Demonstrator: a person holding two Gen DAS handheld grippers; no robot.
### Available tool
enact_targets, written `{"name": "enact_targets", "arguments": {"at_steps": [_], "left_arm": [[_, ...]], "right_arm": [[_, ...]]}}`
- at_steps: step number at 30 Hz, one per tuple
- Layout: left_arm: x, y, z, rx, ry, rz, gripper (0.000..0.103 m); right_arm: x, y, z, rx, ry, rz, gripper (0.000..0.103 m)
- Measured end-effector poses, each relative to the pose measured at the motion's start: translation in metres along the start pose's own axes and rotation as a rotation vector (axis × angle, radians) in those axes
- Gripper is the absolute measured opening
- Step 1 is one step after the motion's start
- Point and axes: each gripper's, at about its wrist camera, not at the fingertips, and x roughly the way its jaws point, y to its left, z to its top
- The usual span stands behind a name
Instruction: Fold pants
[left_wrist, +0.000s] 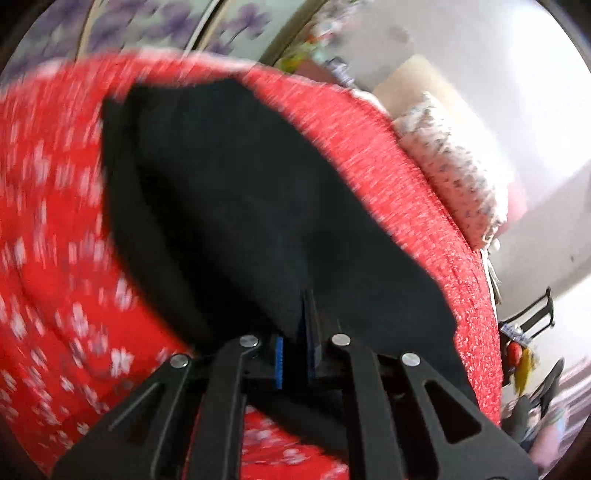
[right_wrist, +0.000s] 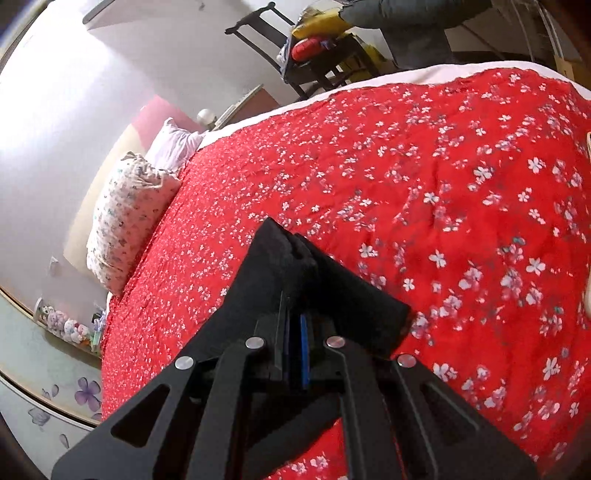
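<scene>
Black linkage arms fill the foreground of both wrist views, and between them the blue-padded jaws are seen pressed together on dark cloth: the left gripper is pinching an edge of the black pants, and the right gripper is pinching a bunched, doubled part of the same pants. The pants are held over the red floral bedspread; whether the far end is resting on it cannot be told.

A slip is judged the main risk: the right grip holds several thick layers, so 1 layer could pull free and the fold would come undone. Heavy blur in the left view suggests quick motion, which could swing the cloth and skew the edges. The 2 grips could also be set down unevenly, leaving a crooked fold.

Around the bed, 2 pillows lie along its far edge, well apart from the pants. A dark chair loaded with items stands beyond the bed. Nothing is seen in the way of the pants on the bedspread.
</scene>
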Motion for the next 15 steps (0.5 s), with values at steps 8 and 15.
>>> {"name": "enact_targets", "arguments": {"at_steps": [8, 15], "left_arm": [[0.001, 0.001, 0.008, 0.009, -0.022, -0.084, 0.044], [0.002, 0.029, 0.041, -0.149, -0.007, -0.176, 0.056]], "right_arm": [[-0.006, 0.002, 0.001, 0.011, -0.011, 0.028, 0.004], [-0.013, 0.011, 0.003, -0.023, -0.036, 0.060, 0.004]]}}
